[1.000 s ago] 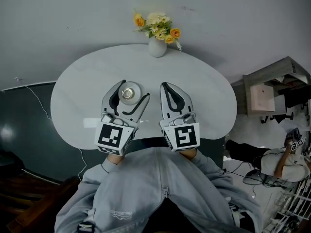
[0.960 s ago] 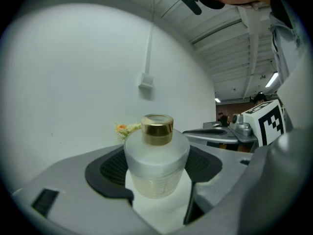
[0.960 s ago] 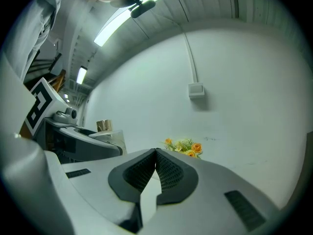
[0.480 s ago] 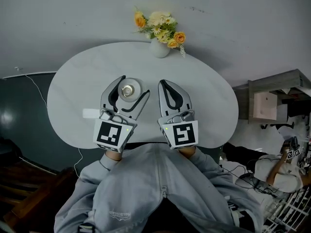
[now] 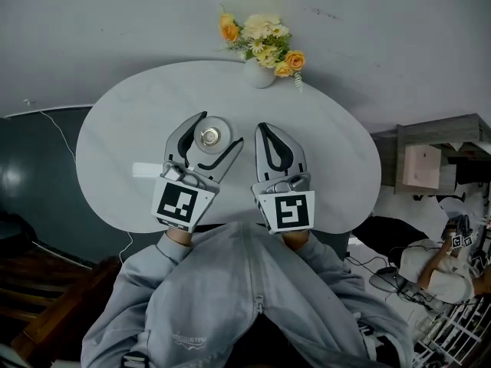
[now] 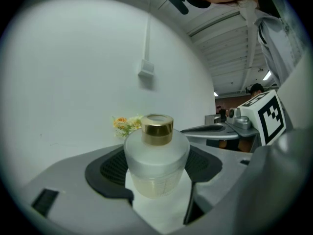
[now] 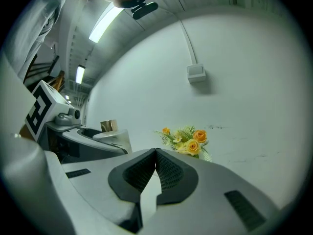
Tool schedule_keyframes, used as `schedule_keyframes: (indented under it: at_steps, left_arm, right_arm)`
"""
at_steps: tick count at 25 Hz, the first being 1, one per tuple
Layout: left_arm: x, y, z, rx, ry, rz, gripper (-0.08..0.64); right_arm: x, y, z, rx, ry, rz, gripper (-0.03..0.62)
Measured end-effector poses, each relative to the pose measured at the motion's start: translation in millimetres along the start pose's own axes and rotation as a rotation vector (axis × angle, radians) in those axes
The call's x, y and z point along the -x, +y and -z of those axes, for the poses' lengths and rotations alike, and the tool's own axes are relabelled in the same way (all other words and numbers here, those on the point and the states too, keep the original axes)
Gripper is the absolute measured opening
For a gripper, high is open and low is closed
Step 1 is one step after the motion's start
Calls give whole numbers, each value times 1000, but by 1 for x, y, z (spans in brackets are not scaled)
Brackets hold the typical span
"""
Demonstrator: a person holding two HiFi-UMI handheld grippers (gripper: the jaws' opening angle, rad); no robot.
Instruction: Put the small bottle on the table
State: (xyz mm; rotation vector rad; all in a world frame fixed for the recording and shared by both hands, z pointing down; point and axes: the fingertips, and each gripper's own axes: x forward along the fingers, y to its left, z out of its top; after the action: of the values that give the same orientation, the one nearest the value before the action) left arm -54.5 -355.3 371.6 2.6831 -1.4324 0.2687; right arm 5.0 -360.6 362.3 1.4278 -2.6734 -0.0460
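Observation:
The small bottle [image 5: 209, 136] is frosted white glass with a gold collar [image 6: 157, 128]. It stands upright between the jaws of my left gripper [image 5: 220, 129], over the near middle of the white oval table [image 5: 115, 144]. In the left gripper view both black pads press on its round body [image 6: 156, 155], so the gripper is shut on it. Whether its base rests on the tabletop I cannot tell. My right gripper [image 5: 265, 131] hovers just to the right of it. Its jaws are shut and hold nothing, and their tips meet [image 7: 156, 153].
A white vase of yellow and orange flowers [image 5: 262, 73] stands at the table's far edge, beyond both grippers. A wooden cabinet [image 5: 430, 159] and a seated person [image 5: 445, 255] are off to the right. A cable [image 5: 57, 156] runs along the dark floor at the left.
The head view has drifted a little, so everything sits slightly further right in it. Both grippers and the bottle keep their places relative to the table.

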Motion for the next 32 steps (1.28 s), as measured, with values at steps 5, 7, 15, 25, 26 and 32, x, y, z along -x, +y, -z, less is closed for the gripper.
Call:
schedule_keyframes:
  at_steps: [5,7,15,25,26,32]
  left_arm:
    - [-26,6,10,1,8,32,333]
    - [-46,5,12,0,2,41,333]
    - [-63,13,30,-3,-20,84,333]
    - [-90,18,57,-42,4,139,333]
    - [-93,19,61,-41,5,140,333]
    - [-109,29,85,-28,31,141,333]
  right_arm:
    - [-11,-19,12,-16,11,27,26]
    - [-16,-36,18,-39,12,39,26]
    - [-29,-33,40,-64,20,60,26]
    - [-51,-40,74,-80,46,79,26]
    - [-54,-41,78,-81,48,82,26]
    - [-63,-48,104,-88,79,102,26]
